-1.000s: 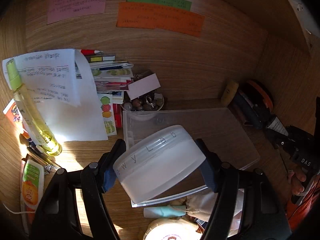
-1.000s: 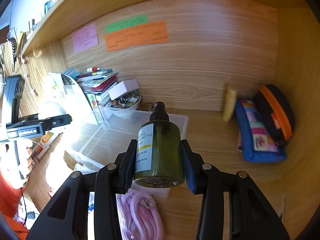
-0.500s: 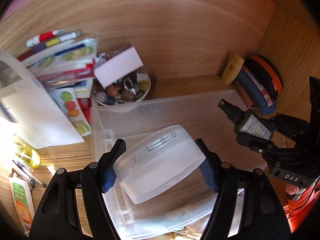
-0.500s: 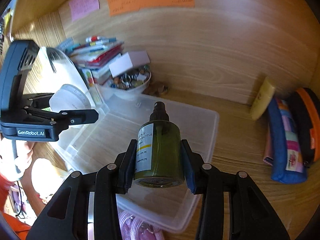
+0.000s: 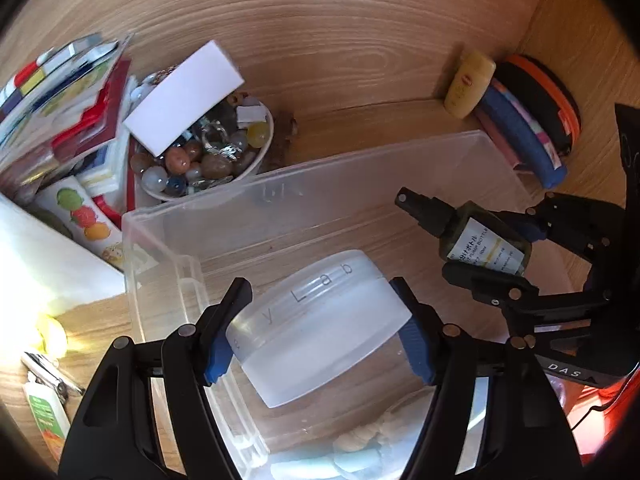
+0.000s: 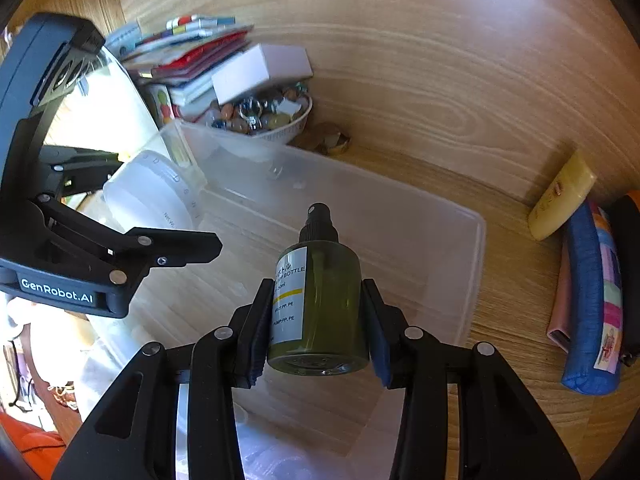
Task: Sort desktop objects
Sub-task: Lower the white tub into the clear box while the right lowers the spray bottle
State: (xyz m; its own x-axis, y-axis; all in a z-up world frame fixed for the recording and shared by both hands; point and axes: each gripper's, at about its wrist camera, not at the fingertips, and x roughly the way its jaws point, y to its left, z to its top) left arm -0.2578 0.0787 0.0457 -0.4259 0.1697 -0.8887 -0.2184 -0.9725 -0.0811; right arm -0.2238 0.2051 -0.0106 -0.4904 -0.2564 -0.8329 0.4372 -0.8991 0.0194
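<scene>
Clear bin (image 5: 360,168) on tabletop, both loads over it: placing step. My left tool (image 5: 320,328) clamped on frosted jar (image 5: 320,328); right tool (image 6: 316,320) clamped on green spray bottle (image 6: 320,304). Next: lower, release w/o collision btwn tools.

Black hand-held gripper (image 5: 320,344), blue pads (image 5: 218,354)

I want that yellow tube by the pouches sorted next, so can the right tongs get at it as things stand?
Probably not yet. The right tongs are shut on the green spray bottle, so nothing else fits between them. The path looks free: bare desk lies between the clear bin and the yellow tube.
</scene>
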